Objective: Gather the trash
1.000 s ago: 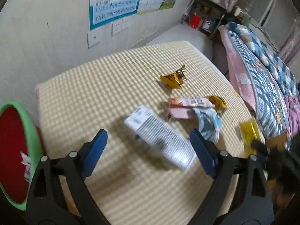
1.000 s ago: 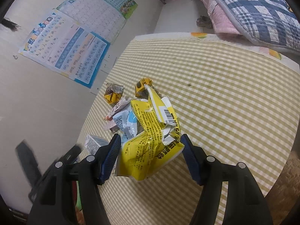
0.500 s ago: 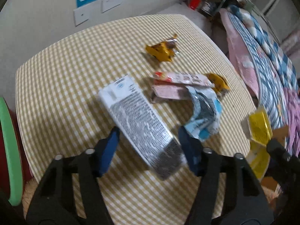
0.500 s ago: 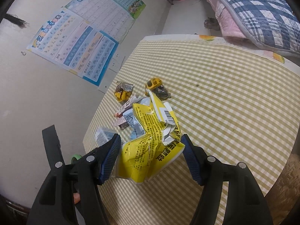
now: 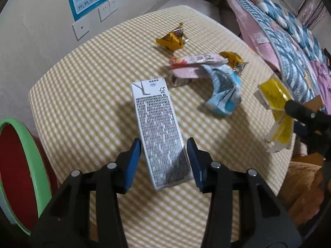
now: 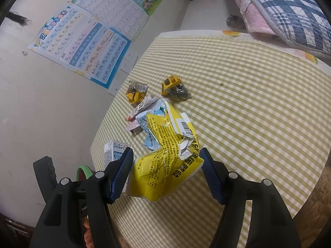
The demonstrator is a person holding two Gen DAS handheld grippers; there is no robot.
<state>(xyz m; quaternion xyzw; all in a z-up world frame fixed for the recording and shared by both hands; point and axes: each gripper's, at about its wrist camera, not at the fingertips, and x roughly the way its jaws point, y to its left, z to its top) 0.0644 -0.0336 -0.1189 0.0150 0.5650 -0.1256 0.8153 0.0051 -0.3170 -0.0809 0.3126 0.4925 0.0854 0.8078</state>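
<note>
A white milk carton (image 5: 157, 119) lies flat on the yellow checked table (image 5: 93, 72). My left gripper (image 5: 164, 150) points down over its near end. The jaws are closing with the carton between them, and a thin gap still shows at each pad. From the right wrist view only the carton's end (image 6: 114, 152) shows, behind the left finger. My right gripper (image 6: 165, 165) is shut on a torn yellow package (image 6: 163, 159) and holds it above the table. That package (image 5: 277, 103) also appears at the right edge of the left wrist view.
Loose on the table lie a gold wrapper (image 5: 171, 39), a pink wrapper (image 5: 194, 60), a blue-white wrapper (image 5: 223, 91) and a second gold wrapper (image 5: 233, 59). A green-rimmed red bin (image 5: 26, 165) stands beside the table's left edge. A bed (image 5: 289, 31) runs along the right.
My left gripper has come down over the white carton and its jaws have narrowed from wide to nearly the carton's width. The right gripper has kept still with the yellow package.
</note>
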